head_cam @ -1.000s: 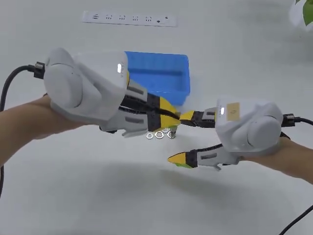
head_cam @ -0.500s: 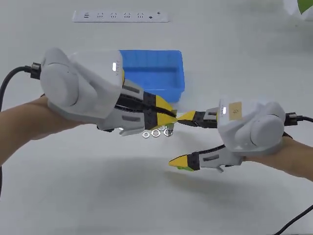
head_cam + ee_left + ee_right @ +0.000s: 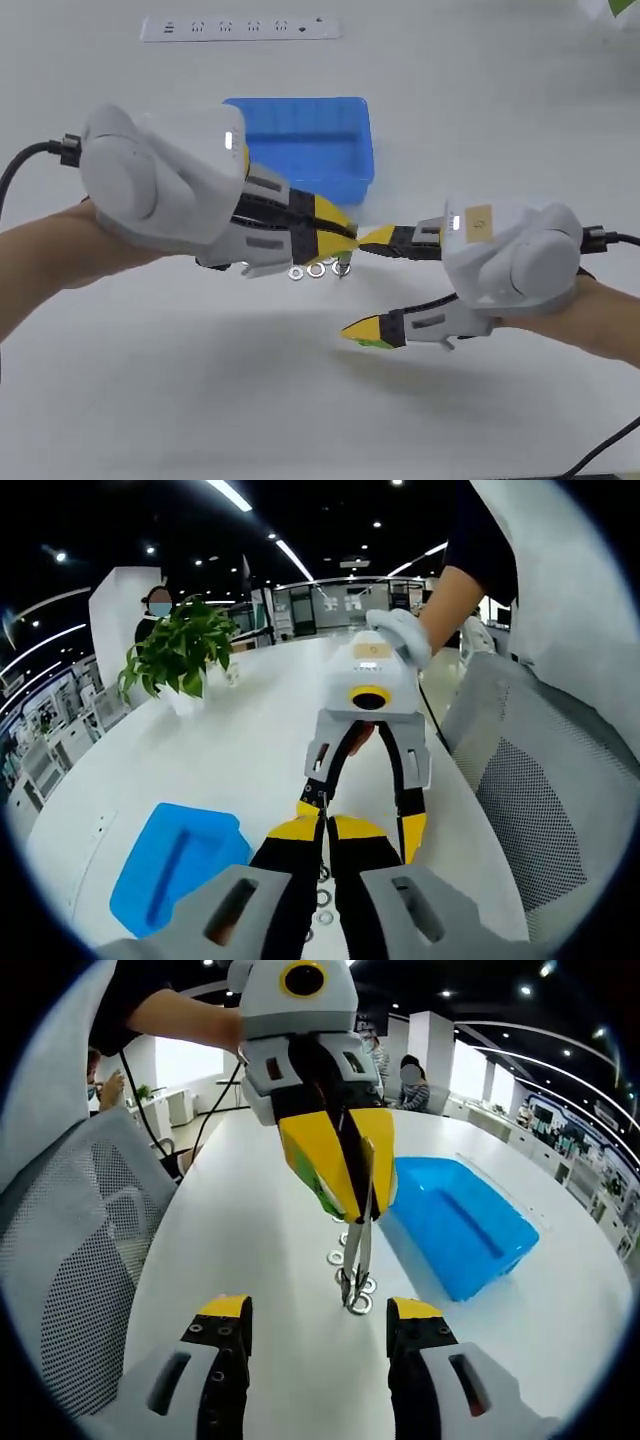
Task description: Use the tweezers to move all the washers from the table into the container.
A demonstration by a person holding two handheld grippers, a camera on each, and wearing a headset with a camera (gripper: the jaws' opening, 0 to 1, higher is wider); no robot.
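Washers found in a row on the tabletop, 6 o'clock of the container. Clenched tweezers in left gripper jaws, tips down at the end washer; right gripper jaws released.

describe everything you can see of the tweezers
The tweezers are slim and silvery, metal by the look, two thin arms running close together to fine tips. The left gripper clamps their upper end between its yellow jaws, so they point steeply down at the white table. Their tips rest at one washer of a short row, beside the blue container; whether it is pinched cannot be told.
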